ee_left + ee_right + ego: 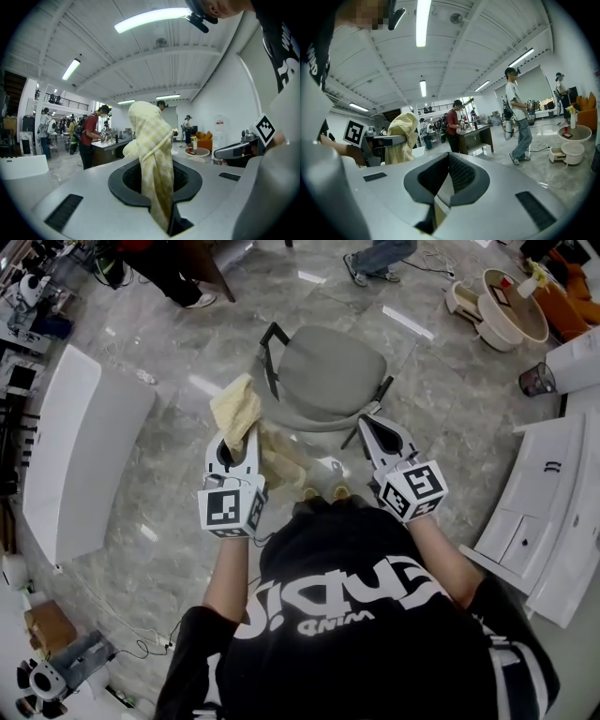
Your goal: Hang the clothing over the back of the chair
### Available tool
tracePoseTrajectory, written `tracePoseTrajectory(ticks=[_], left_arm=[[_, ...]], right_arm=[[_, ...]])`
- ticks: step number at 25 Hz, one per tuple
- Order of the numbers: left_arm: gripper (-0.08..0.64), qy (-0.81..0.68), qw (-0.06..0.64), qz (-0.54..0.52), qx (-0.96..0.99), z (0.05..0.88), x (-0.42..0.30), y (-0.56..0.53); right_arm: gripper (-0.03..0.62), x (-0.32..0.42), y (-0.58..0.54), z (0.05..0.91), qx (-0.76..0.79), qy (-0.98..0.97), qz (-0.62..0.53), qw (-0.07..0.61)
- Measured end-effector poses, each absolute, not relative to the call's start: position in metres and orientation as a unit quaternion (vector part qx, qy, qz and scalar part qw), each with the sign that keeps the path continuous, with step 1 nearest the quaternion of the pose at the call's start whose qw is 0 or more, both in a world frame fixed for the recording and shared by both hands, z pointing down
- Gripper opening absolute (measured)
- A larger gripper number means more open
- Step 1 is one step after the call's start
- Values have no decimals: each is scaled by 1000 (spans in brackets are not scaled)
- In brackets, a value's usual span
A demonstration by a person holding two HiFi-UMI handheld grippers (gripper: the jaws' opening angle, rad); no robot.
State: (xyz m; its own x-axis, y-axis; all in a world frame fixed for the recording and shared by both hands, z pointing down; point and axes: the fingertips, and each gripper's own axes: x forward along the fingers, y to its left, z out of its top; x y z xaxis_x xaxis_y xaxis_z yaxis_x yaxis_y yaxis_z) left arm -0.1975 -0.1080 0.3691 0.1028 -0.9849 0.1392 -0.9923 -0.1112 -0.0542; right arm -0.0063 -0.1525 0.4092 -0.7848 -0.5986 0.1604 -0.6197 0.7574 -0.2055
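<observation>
The clothing is a pale yellow checked cloth (236, 407). My left gripper (246, 439) is shut on it, and in the left gripper view the cloth (152, 140) rises out of the jaws in a bunched fold. More of it hangs down to the right of the gripper. The grey chair (328, 371) with black legs stands just beyond both grippers, its curved back edge nearest me. The cloth is at the chair's left near corner. My right gripper (367, 423) is shut and holds nothing, just off the chair's right near edge. The right gripper view shows its jaws (449, 157) together.
A long white table (84, 446) stands at the left and white cabinets (553, 512) at the right. Round white tables (511, 306) and a dark cup (537, 381) are at the far right. People's legs (375, 259) show beyond the chair. The floor is grey marble.
</observation>
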Motion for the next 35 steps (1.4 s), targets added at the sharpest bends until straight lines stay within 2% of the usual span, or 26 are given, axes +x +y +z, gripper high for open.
tracePoseTrajectory(ticks=[19,35], left_arm=[[67,-611,39,95,785,398,-206,-223],[69,-567,115,140,803,493,-186,-291]], right_arm=[[14,-8,-185,419,355,-924,138,44],[14,-9,-214,438,372,-911,165,61]])
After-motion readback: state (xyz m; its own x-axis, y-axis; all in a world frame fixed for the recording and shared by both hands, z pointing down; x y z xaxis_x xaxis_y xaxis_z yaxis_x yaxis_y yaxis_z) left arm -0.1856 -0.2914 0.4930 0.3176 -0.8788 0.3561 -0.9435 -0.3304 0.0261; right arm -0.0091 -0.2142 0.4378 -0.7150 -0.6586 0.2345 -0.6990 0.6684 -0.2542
